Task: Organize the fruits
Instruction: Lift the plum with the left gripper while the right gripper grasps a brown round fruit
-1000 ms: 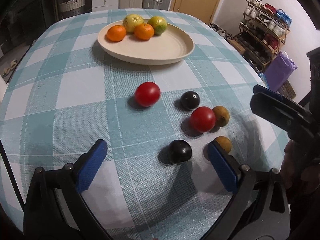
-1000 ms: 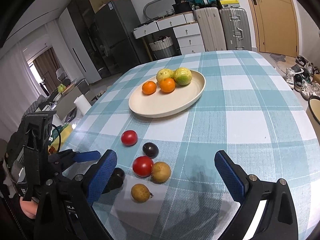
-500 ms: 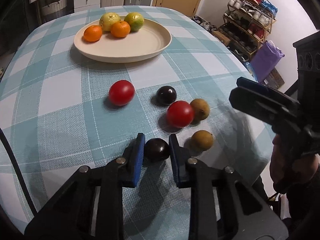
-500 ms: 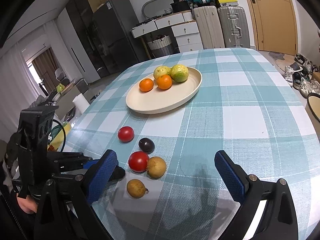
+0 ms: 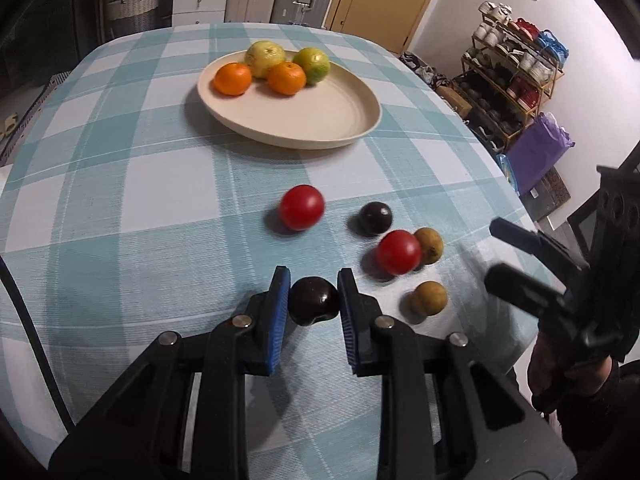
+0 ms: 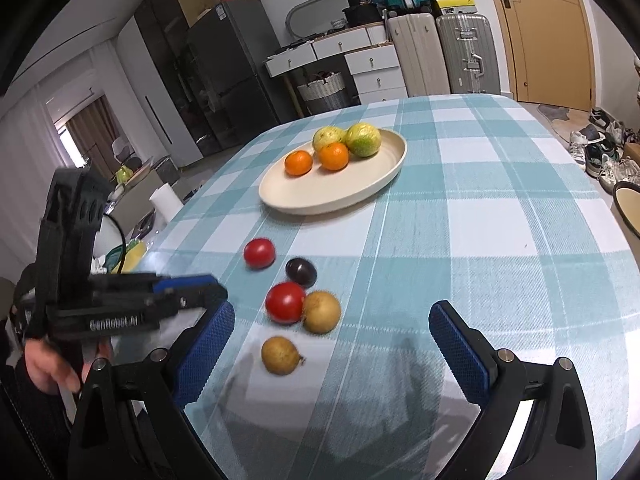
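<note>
My left gripper (image 5: 313, 300) is shut on a dark plum (image 5: 313, 301) and holds it just above the checked tablecloth. On the cloth lie two red tomatoes (image 5: 301, 207) (image 5: 398, 252), a second dark plum (image 5: 375, 219) and two brown fruits (image 5: 429, 245) (image 5: 429, 298). A cream plate (image 5: 344, 120) at the far side holds two oranges (image 5: 233, 78) and two yellow-green citrus fruits (image 5: 311, 65). My right gripper (image 6: 332, 344) is open and empty, above the brown fruit (image 6: 280, 355) near the table's front edge. The left gripper (image 6: 192, 292) shows at the left of the right wrist view.
The round table (image 6: 500, 220) drops off at the right and front edges. A shoe rack (image 5: 516, 64) and purple bag (image 5: 540, 148) stand beyond the right side. Suitcases (image 6: 440, 52) and drawers stand behind the table.
My left gripper closed on the near dark plum and has lifted it slightly, moving forward. My right gripper stayed open and shifted a little toward the fruits.
</note>
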Action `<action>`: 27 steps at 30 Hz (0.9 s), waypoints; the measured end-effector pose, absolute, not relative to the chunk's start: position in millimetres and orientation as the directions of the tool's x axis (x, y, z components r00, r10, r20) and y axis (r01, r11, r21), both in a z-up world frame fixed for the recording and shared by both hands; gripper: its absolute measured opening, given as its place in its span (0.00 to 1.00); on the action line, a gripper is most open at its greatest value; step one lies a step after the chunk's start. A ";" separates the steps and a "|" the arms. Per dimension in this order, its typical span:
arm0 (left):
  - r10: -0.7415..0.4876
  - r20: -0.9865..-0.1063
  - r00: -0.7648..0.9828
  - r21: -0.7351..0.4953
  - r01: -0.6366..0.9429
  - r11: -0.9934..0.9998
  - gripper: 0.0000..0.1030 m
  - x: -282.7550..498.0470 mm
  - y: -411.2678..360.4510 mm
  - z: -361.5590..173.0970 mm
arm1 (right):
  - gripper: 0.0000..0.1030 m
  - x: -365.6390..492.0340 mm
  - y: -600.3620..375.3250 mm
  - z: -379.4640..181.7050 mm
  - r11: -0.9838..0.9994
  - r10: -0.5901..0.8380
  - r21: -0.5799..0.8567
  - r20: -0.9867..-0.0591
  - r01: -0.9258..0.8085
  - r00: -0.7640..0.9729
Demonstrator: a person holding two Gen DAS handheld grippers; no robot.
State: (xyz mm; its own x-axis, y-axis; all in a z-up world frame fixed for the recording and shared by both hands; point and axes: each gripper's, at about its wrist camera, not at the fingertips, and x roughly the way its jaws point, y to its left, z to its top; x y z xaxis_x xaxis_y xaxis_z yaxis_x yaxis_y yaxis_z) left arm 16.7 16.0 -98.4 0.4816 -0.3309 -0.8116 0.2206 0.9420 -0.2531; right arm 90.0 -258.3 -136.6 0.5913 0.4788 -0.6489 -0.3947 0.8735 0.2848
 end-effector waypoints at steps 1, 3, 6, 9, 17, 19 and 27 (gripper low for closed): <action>-0.330 -0.811 0.483 -0.255 0.216 0.942 0.21 16.3 17.8 -98.4 | 0.97 88.6 -257.3 -138.4 0.872 0.481 0.287 -0.652 -0.397 0.586; -0.334 -0.805 0.489 -0.267 0.203 0.942 0.21 16.3 23.1 -97.3 | 0.97 86.6 -255.7 -141.5 0.869 0.486 0.294 -0.658 -0.398 0.575; -0.335 -0.802 0.494 -0.274 0.194 0.942 0.21 16.5 27.2 -96.2 | 0.97 82.0 -252.6 -145.0 0.861 0.500 0.306 -0.661 -0.407 0.560; -0.334 -0.799 0.500 -0.280 0.182 0.943 0.21 16.6 30.5 -95.4 | 0.97 76.7 -247.9 -147.6 0.854 0.506 0.297 -0.662 -0.426 0.553; -0.332 -0.795 0.508 -0.291 0.161 0.943 0.21 14.1 37.9 -96.0 | 0.93 68.6 -227.6 -151.3 0.835 0.516 0.259 -0.677 -0.486 0.525; -0.335 -0.793 0.509 -0.296 0.158 0.942 0.21 13.3 39.7 -96.4 | 0.89 69.6 -222.8 -154.5 0.830 0.518 0.262 -0.687 -0.492 0.510; -0.344 -0.790 0.508 -0.325 0.129 0.937 0.21 14.8 51.4 -100.8 | 0.63 75.9 -213.4 -163.5 0.831 0.507 0.259 -0.715 -0.492 0.481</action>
State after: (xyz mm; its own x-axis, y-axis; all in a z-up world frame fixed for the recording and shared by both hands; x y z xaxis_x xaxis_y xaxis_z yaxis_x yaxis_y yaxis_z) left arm 14.8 51.4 -100.8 0.5077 -0.3437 -0.7900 0.1289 0.9370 -0.3248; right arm 75.9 -213.4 -163.5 0.4806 0.5072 -0.7154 -0.4922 0.8312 0.2586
